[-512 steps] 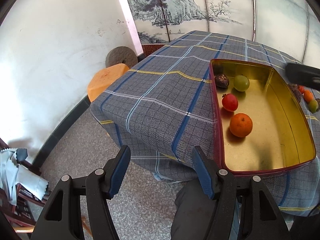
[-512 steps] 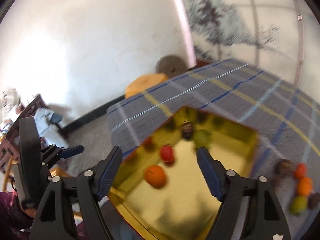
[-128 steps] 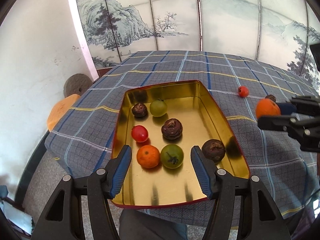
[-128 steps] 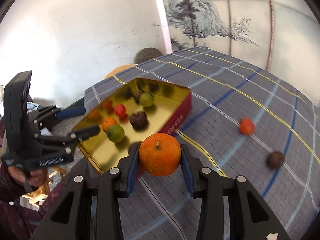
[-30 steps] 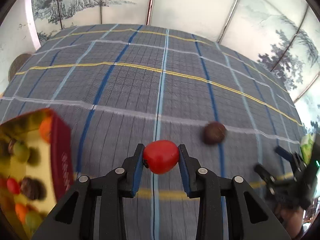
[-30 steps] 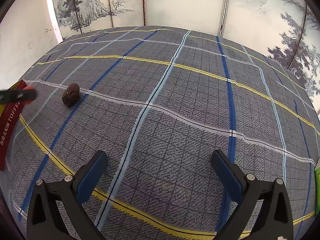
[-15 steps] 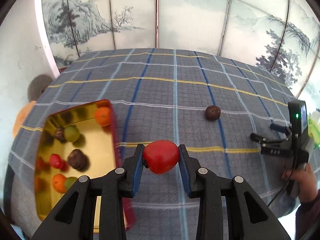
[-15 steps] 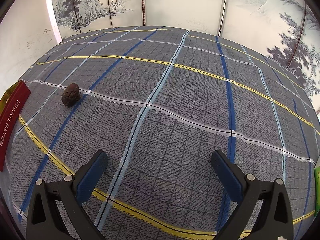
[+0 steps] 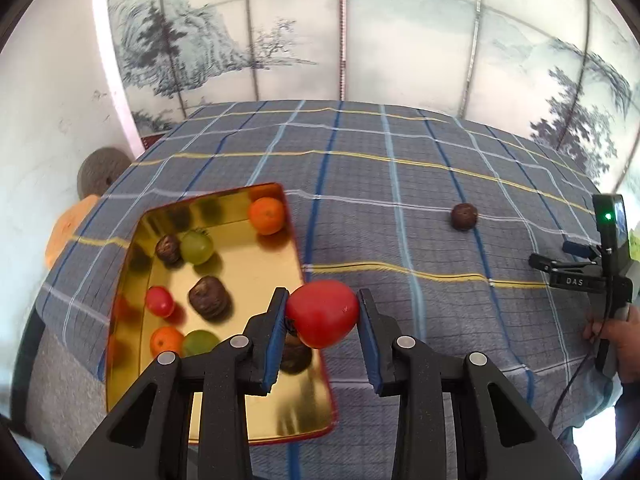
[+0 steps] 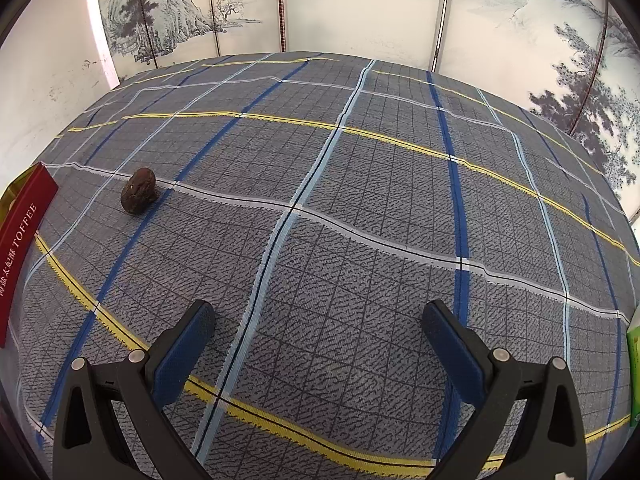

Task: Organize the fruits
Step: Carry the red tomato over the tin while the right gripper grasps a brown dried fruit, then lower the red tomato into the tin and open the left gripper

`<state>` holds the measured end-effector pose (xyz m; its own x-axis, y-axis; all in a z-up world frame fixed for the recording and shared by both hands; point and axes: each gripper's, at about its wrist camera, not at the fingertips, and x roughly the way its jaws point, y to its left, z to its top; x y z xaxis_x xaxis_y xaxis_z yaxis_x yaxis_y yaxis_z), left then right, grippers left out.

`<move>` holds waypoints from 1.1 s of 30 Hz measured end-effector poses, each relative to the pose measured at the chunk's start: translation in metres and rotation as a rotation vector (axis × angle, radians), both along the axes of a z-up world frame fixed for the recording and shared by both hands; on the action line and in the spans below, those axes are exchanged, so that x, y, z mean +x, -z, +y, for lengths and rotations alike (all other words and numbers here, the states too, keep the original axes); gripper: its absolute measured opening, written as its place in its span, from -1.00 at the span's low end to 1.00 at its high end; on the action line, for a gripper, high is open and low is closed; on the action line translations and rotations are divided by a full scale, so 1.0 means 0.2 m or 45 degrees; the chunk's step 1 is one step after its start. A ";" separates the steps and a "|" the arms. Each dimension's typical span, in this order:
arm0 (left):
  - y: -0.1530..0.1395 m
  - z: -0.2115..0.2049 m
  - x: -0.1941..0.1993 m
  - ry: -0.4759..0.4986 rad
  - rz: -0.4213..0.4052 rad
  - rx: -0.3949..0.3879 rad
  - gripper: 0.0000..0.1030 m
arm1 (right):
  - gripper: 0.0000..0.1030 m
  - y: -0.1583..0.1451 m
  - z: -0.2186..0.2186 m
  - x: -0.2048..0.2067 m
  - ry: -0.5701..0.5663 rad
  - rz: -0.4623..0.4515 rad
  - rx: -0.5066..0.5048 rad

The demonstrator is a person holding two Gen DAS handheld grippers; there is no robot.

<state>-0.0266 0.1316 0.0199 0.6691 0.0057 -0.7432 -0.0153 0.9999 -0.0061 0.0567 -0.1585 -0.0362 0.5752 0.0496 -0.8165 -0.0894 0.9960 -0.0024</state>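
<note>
My left gripper (image 9: 322, 316) is shut on a red fruit (image 9: 322, 312) and hangs above the right rim of the gold tin with red walls (image 9: 248, 256). Inside the tin lie an orange (image 9: 266, 215), a green fruit (image 9: 196, 246), dark wrinkled fruits (image 9: 209, 297), a small red fruit (image 9: 159, 301) and more at the near end, partly hidden by my fingers. One dark brown fruit (image 9: 464, 216) (image 10: 138, 195) lies alone on the plaid cloth. My right gripper (image 10: 320, 344) stands open over bare cloth, and its body (image 9: 588, 268) shows at the right edge.
The table wears a grey plaid cloth (image 10: 360, 208) with blue, white and yellow lines. The tin's red side wall (image 10: 20, 240) shows at the left of the right wrist view. A painted folding screen (image 9: 344, 40) stands behind; a hand (image 9: 616, 340) holds the right gripper.
My left gripper has carried the red fruit leftward and back, from open cloth to above the tin's right rim. The right gripper and the brown fruit have kept still.
</note>
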 end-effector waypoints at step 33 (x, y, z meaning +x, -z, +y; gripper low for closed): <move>0.02 0.34 -0.14 -0.187 0.052 0.033 -0.32 | -0.37 -0.10 0.61 0.19 -0.458 -0.102 0.222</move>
